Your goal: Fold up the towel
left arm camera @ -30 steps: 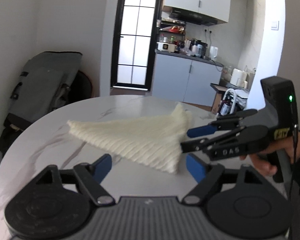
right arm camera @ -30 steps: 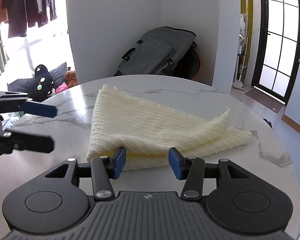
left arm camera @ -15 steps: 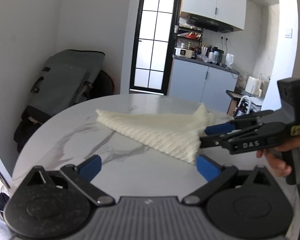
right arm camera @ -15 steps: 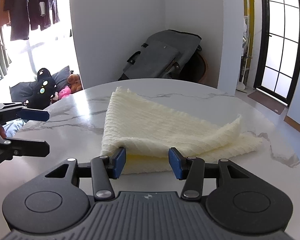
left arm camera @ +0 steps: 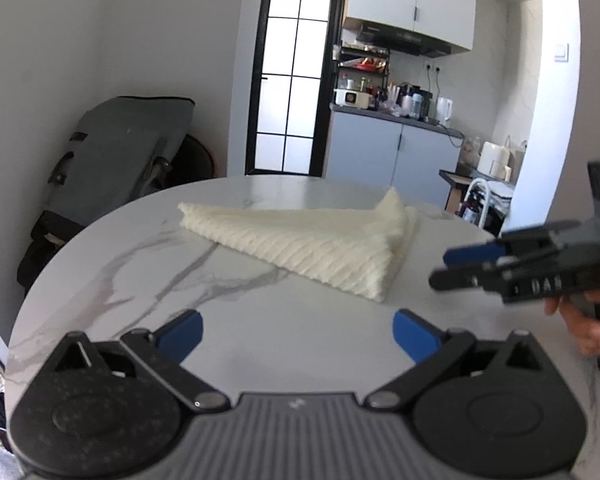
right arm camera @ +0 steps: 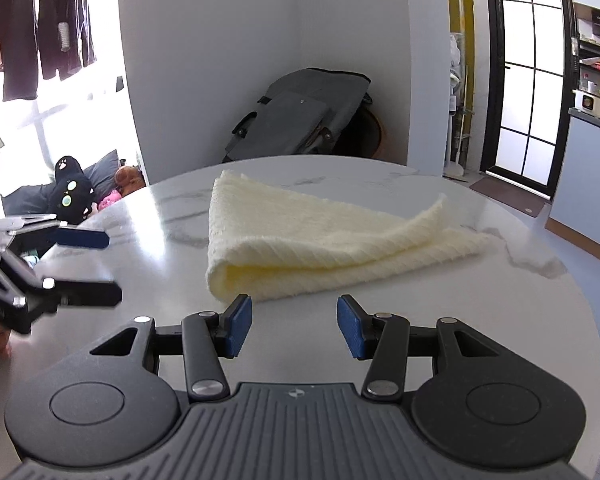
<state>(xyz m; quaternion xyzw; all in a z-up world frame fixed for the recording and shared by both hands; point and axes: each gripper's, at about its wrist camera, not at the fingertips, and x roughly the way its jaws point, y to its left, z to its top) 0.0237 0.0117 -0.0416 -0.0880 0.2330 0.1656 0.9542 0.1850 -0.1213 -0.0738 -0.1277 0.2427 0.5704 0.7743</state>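
Observation:
A cream ribbed towel (left arm camera: pixel 304 240) lies folded on the round white marble table (left arm camera: pixel 148 264); it also shows in the right wrist view (right arm camera: pixel 300 240), with its top layer lifted at the right edge. My left gripper (left arm camera: pixel 298 332) is open and empty, short of the towel's near corner. My right gripper (right arm camera: pixel 294 326) is open and empty, just in front of the towel's folded edge. The right gripper also shows at the right of the left wrist view (left arm camera: pixel 460 268), clear of the towel. The left gripper shows at the left of the right wrist view (right arm camera: pixel 96 268).
A grey bag (right arm camera: pixel 300 116) leans against the wall behind the table. A kitchen counter (left arm camera: pixel 392 140) and a glass door (left arm camera: pixel 296 76) lie beyond. Soft toys (right arm camera: pixel 72 192) sit on the floor at the left. The table's edge (right arm camera: pixel 580 280) curves round at the right.
Both grippers have drawn back from the towel. The right gripper no longer reaches its corner, and the left gripper's jaws have opened wider. The towel lies still.

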